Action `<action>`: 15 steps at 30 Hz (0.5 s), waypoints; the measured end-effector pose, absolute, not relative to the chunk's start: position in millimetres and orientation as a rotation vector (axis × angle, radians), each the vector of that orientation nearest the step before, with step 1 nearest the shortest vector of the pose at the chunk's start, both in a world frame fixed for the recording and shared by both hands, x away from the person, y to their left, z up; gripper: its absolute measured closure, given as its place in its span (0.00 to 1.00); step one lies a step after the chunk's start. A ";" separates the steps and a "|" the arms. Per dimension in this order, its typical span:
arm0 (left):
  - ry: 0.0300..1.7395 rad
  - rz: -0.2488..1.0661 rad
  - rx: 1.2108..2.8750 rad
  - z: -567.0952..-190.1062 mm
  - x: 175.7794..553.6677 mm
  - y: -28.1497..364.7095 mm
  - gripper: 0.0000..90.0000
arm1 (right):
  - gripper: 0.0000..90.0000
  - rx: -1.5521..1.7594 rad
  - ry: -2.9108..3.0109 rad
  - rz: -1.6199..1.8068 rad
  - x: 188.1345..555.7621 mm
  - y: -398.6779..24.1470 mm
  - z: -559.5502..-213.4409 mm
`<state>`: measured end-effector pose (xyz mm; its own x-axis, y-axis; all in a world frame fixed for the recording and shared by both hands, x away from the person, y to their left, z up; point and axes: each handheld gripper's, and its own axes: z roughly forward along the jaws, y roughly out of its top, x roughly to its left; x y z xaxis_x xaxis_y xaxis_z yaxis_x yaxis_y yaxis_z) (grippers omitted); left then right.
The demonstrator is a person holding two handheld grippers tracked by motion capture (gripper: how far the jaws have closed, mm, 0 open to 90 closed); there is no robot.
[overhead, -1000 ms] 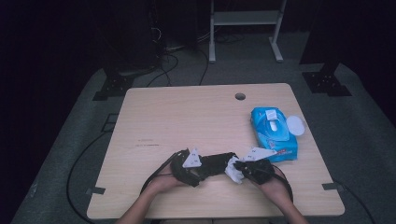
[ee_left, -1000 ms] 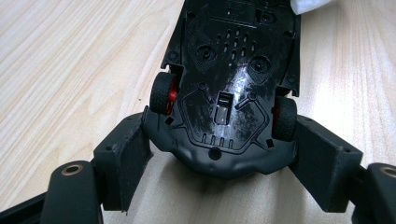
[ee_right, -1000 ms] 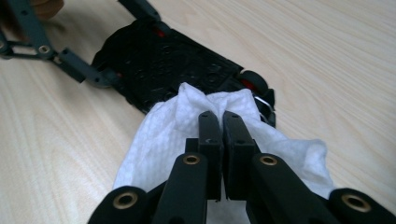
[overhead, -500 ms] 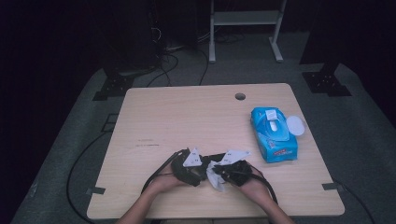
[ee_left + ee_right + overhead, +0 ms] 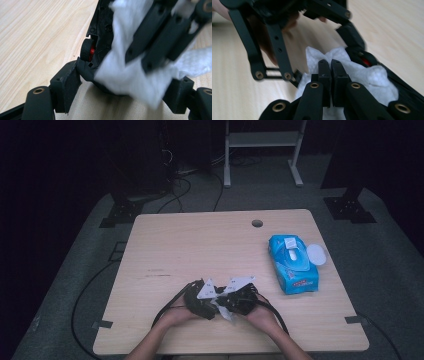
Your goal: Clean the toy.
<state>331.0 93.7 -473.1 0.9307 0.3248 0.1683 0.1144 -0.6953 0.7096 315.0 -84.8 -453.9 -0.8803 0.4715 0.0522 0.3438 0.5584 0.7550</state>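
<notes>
Left gripper view has the left gripper [image 5: 120, 92] clamped on a small black object [image 5: 100, 37] near the table [image 5: 200, 245] edge, while the right gripper [image 5: 329, 67], pinching a white wipe [image 5: 372, 77], rubs it. Hard rubbing could twist the object free; the wipe pack [image 5: 292, 264] sits beyond.

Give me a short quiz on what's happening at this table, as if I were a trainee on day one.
1. True or false: the right tool is shut on a white wipe.
2. What sits between the jaws of the left tool? A) a black object with a small wheel B) a spoon C) a pen
3. In the high view, on which side of the table does the blue wipe pack lie?

Key: 1 true. 2 A. 3 the right side, apart from both tools.
</notes>
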 end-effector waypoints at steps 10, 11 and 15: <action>0.317 0.368 2.334 -472.5 331.7 94.7 0.27 | 0.97 0.820 2.659 1.335 328.3 -82.3 -456.4; 0.318 0.368 2.335 -472.4 331.3 94.9 0.27 | 0.97 0.803 2.671 1.327 327.9 -79.2 -456.5; 0.326 0.356 2.322 -472.7 331.1 94.7 0.27 | 0.97 0.836 2.731 1.368 335.4 -80.5 -456.2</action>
<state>331.1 94.7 -472.7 0.9287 0.3359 0.1569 0.1269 -0.6857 0.7168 335.4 -80.5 -456.2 -0.8605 0.4441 0.2497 0.4659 0.4876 0.7384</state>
